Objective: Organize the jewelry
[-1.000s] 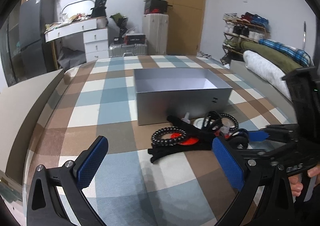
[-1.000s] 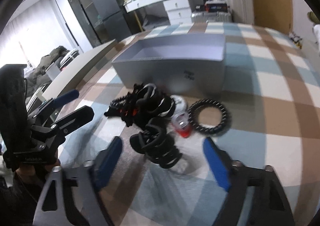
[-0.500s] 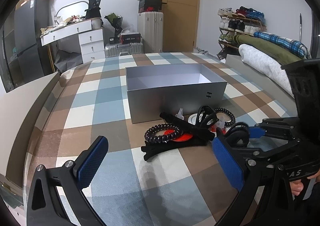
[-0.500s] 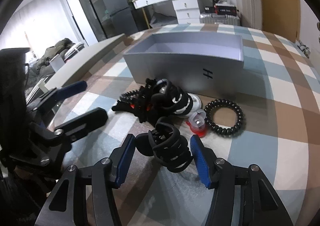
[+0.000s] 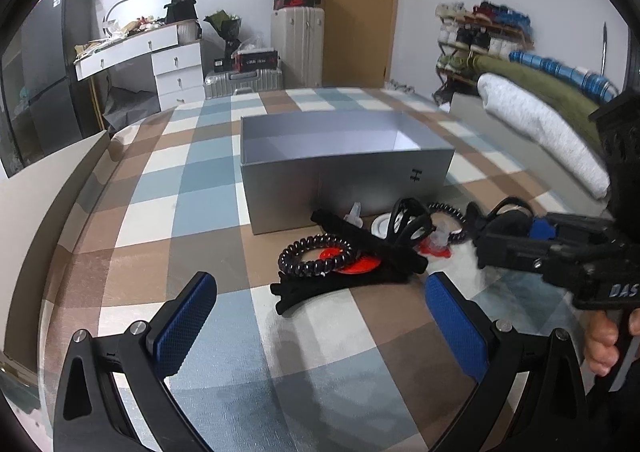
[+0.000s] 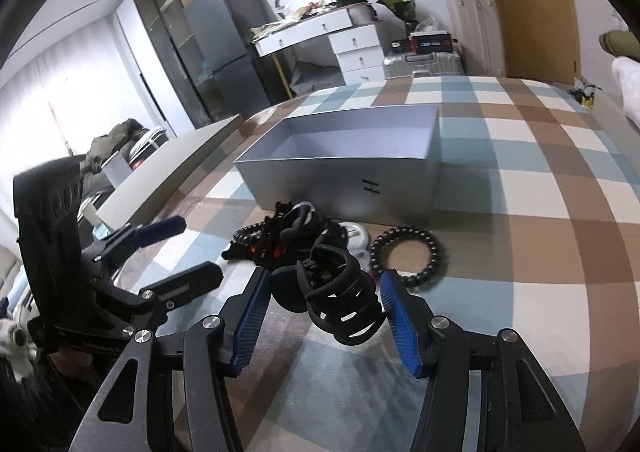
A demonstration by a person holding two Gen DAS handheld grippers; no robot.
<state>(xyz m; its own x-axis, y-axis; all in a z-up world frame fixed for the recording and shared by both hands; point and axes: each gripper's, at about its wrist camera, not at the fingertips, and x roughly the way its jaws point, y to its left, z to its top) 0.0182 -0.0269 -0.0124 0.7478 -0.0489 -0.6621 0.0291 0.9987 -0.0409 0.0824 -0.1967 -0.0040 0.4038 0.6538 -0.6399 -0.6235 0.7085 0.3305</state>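
Note:
An open grey box [image 5: 344,167] stands on the checked cloth; it also shows in the right wrist view [image 6: 352,155]. In front of it lies a heap of black hair accessories [image 5: 360,252] with a spiral hair tie [image 5: 316,256] on a red disc. My right gripper [image 6: 324,304] is shut on a black claw clip [image 6: 340,300], lifted just above the cloth near a black spiral tie [image 6: 408,252]. My left gripper [image 5: 320,316] is open and empty, near the heap's front edge.
The checked cloth [image 5: 192,187] covers the surface. A grey raised edge [image 5: 48,187] runs along the left. Folded blankets [image 5: 536,119] lie at the right. A desk, suitcases and a door stand at the back.
My right gripper has closed from wide open onto the black claw clip and raised it slightly. My left gripper stays open and has barely shifted.

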